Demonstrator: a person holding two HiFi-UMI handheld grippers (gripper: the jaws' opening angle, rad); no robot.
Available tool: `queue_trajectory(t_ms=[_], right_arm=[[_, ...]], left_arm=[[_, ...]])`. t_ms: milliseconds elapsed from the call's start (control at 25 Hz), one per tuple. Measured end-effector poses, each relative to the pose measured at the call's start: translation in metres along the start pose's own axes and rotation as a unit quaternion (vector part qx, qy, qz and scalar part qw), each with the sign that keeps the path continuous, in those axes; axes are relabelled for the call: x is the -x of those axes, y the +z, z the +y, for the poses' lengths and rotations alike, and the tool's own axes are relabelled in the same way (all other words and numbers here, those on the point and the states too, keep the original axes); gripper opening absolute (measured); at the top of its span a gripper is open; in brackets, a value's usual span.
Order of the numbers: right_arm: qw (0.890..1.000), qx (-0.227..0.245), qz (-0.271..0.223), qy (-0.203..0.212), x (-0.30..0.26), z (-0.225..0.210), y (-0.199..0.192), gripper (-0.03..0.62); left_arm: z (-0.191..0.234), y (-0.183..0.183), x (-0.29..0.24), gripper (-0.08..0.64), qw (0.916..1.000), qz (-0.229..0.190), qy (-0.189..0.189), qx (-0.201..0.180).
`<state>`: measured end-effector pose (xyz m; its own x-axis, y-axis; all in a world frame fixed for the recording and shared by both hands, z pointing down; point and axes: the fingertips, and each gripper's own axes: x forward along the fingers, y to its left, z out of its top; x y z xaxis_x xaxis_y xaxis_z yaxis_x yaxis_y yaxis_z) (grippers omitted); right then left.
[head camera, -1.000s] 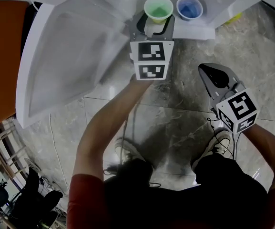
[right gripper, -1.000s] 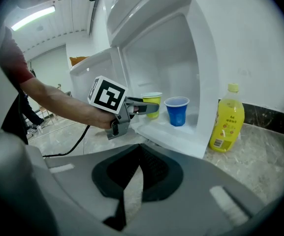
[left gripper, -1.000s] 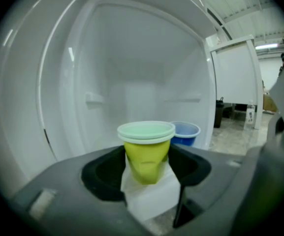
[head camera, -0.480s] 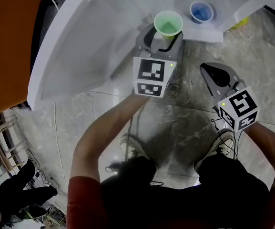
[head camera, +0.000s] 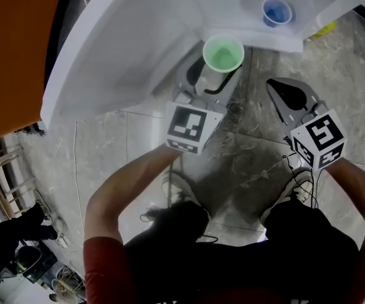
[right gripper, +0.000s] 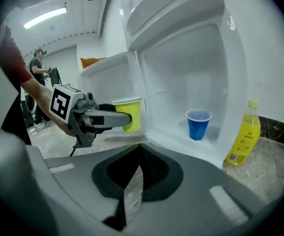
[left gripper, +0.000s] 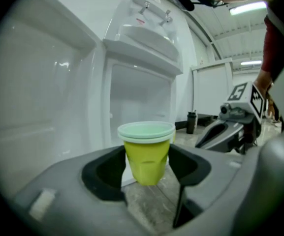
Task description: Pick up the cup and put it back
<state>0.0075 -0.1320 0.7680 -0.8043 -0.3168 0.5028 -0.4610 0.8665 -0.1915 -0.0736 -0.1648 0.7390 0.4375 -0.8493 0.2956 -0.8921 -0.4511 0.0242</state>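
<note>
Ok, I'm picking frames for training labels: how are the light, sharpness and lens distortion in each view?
Head view: the fridge interior is washed out white, while the green cup is sharp. Left gripper view: heavy fisheye with black corners, the cup crisp and the near jaws soft. Right gripper view: fisheye too, the ceiling strip light glaring and the blue cup clear.

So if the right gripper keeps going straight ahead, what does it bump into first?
Probably the fridge ledge, the white edge just past the right gripper. The green cup in the left gripper sits close to that line, slightly left, so it could get clipped. Depth is hard to judge.
</note>
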Motion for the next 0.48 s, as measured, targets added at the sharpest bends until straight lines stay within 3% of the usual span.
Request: queue_trajectory(t_ms=[280, 480], right_arm=[[1.0, 0.006, 0.005, 0.007, 0.0, 0.009, -0.004, 0.0], [1.0, 0.011, 0.011, 0.013, -0.002, 0.015, -0.01, 0.0]], left_arm=[[-0.014, -0.007, 0.028, 0.268, 0.9997, -0.015, -0.016, -0.007], [-0.028, -0.026, 0.042, 0.268, 0.9995, 0.0, -0.032, -0.009]])
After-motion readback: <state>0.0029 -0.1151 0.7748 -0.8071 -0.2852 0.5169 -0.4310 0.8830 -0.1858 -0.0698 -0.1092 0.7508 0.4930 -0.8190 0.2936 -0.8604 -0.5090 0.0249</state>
